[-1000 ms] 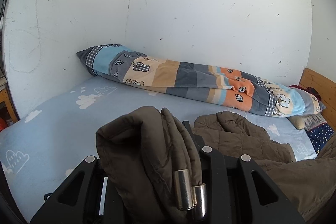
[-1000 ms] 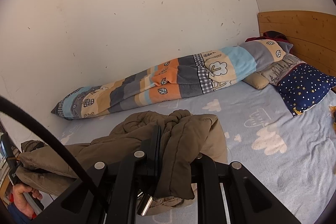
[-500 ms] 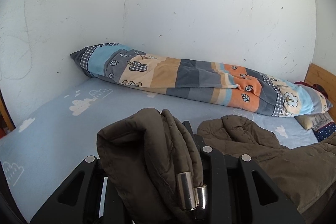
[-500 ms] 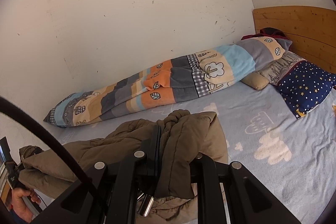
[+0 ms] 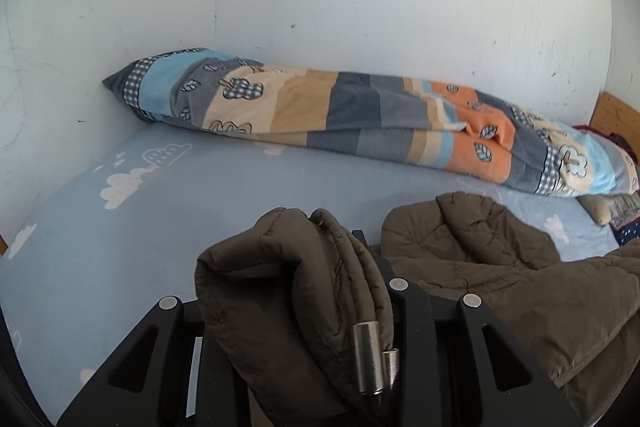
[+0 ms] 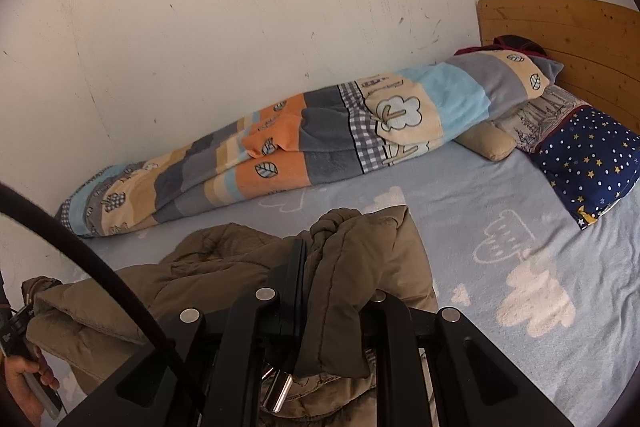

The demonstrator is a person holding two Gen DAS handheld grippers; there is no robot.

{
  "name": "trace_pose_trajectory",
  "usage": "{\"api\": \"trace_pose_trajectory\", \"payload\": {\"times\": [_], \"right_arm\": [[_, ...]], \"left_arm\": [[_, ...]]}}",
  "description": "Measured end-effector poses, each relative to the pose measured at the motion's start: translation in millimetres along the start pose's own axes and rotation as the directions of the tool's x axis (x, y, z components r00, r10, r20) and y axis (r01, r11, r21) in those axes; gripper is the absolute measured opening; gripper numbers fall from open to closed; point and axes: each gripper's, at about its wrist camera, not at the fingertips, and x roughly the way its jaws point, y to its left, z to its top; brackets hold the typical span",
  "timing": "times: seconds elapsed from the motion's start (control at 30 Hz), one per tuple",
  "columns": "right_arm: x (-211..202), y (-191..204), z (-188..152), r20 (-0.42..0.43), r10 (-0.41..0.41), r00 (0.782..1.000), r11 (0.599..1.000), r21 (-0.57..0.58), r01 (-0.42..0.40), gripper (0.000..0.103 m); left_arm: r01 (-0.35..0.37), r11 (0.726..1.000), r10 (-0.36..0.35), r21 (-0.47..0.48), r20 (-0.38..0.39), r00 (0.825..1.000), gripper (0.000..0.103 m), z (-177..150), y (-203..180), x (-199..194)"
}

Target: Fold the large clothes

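A brown padded jacket (image 5: 500, 291) hangs bunched between my two grippers just above the pale blue bed sheet (image 5: 120, 227). My left gripper (image 5: 332, 247) still pinches a thick fold of the jacket. Its jaws are opening, with the cloth between them and draped over the left finger. Two metal cord ends (image 5: 368, 359) dangle from that fold. In the right wrist view my right gripper (image 6: 332, 247) is shut on another fold of the jacket (image 6: 208, 275), which hides its right finger. The rest of the jacket sags leftwards towards the other hand (image 6: 20, 383).
A rolled striped blanket (image 6: 320, 143) lies along the white wall at the back of the bed. A navy star-print pillow (image 6: 592, 159) and a beige cushion (image 6: 488, 143) rest against the wooden headboard (image 6: 560, 27). A black cable (image 6: 80, 255) crosses the right wrist view.
Both grippers have moved forward and down over the bed, carrying the jacket; the blanket and wall now look nearer. Both still hold their folds.
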Motion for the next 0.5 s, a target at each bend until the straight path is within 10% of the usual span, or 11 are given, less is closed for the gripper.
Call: {"api": "trace_pose_trajectory", "payload": {"times": [0.5], "right_arm": [[31, -15, -9, -0.055, -0.015, 0.998, 1.0, 0.024, 0.016, 0.014]], "left_arm": [[-0.01, 1.0, 0.01, 0.007, -0.012, 1.0, 0.033, -6, -5, 24]]}}
